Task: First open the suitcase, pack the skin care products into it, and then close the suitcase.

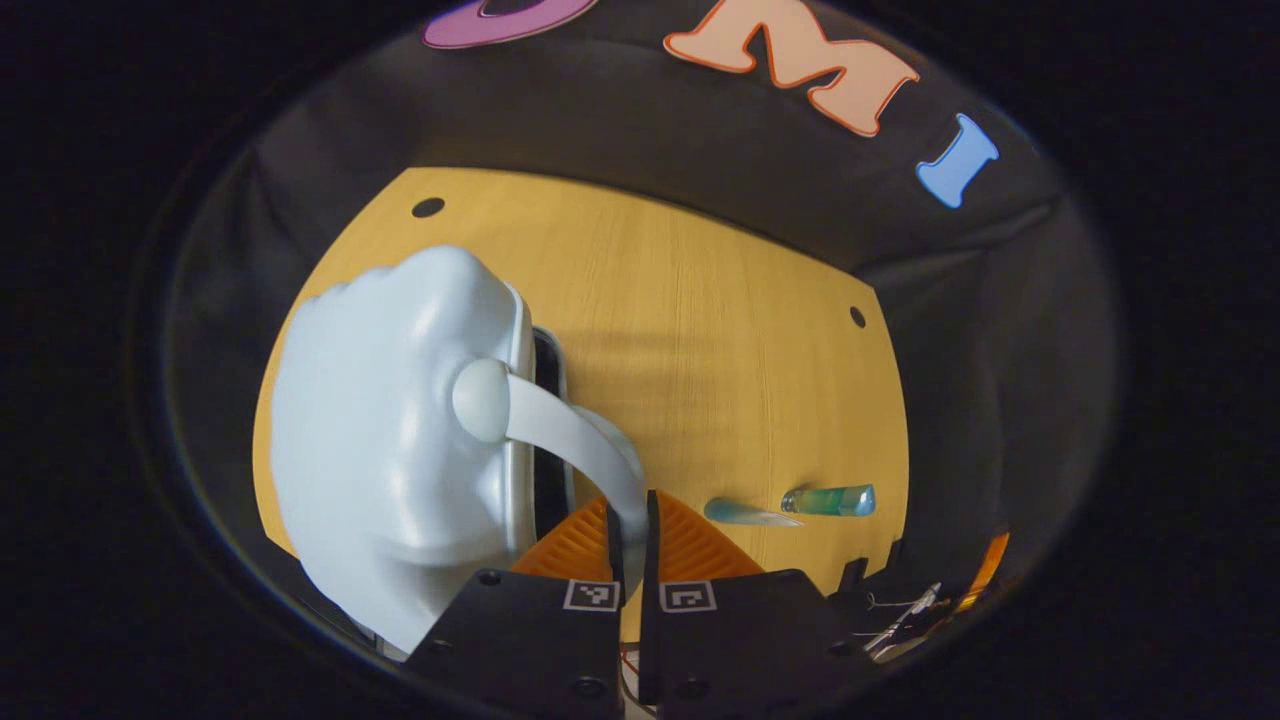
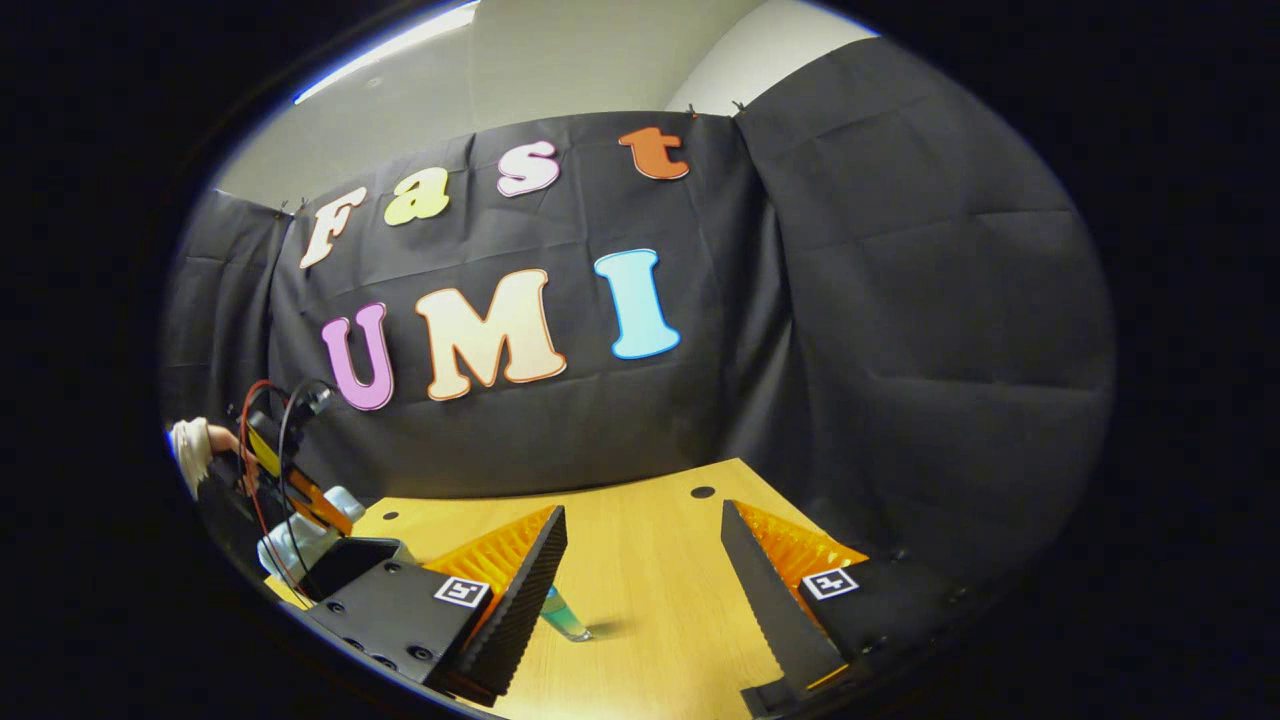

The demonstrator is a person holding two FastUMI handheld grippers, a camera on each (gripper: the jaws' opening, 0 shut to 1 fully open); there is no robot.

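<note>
A pale blue-white hard-shell suitcase (image 1: 390, 430) stands on the wooden table (image 1: 700, 330), with a dark gap along its seam. Its curved handle (image 1: 570, 435) runs from a round knob down between the fingers of my left gripper (image 1: 630, 530), which is shut on it. To the right on the table lie two skin care products: a pale blue tube (image 1: 745, 513) and a green bottle (image 1: 828, 500). My right gripper (image 2: 645, 600) hovers open above the table, holding nothing. A green-blue bottle (image 2: 565, 615) peeks out beside its left finger. Farther left are the suitcase (image 2: 300, 535) and the other gripper (image 2: 290, 470), held by a hand.
Black cloth walls close off the table at the back and right. Small dark holes (image 1: 428, 207) mark the tabletop near its corners. Dark gear with wires (image 1: 905, 615) sits at the table's lower right edge in the left gripper view.
</note>
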